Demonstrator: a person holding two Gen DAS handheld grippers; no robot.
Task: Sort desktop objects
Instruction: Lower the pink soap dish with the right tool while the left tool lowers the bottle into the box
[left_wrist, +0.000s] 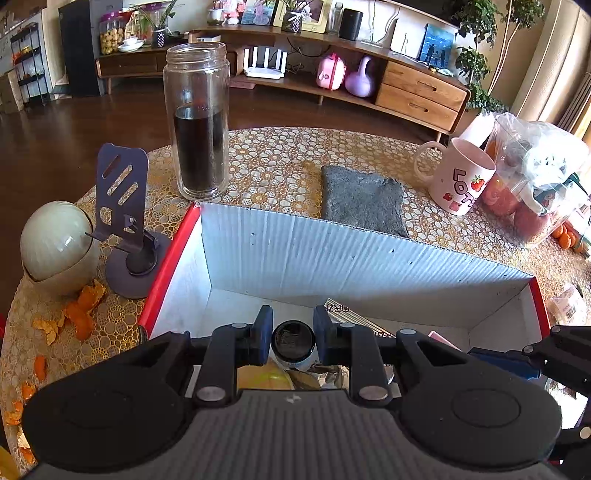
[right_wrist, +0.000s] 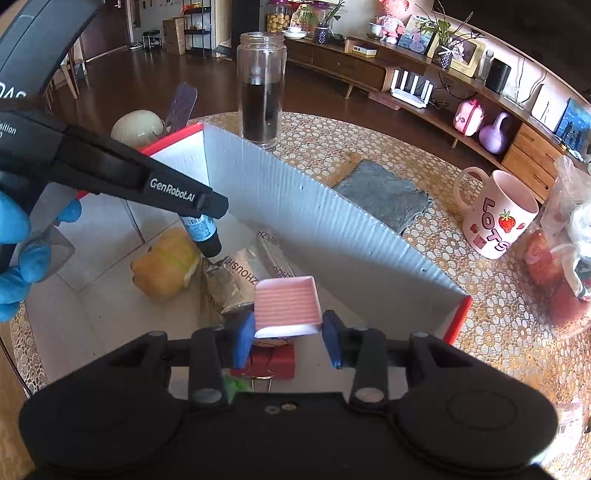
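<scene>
the left gripper (left_wrist: 293, 341) is a matte black plastic body with two round raised discs, one at 7 o'clock and one at 5 o'clock of its own view, and a ribbed grey panel between them bearing a small pale mark. black link arms run forward from silver round-headed screws to dark blue rectangular pads (left_wrist: 263, 334). seen from the right wrist view at 10 o'clock, its black side arm carries white "genrobot.ai" lettering, and further white print shows on the grey handle.

the right gripper (right_wrist: 288, 341) has the same black build, silver screws, two small brass-coloured fittings at its middle and brighter blue pads (right_wrist: 244, 341).

the person's hand (right_wrist: 16, 254) wears a blue glove.
</scene>
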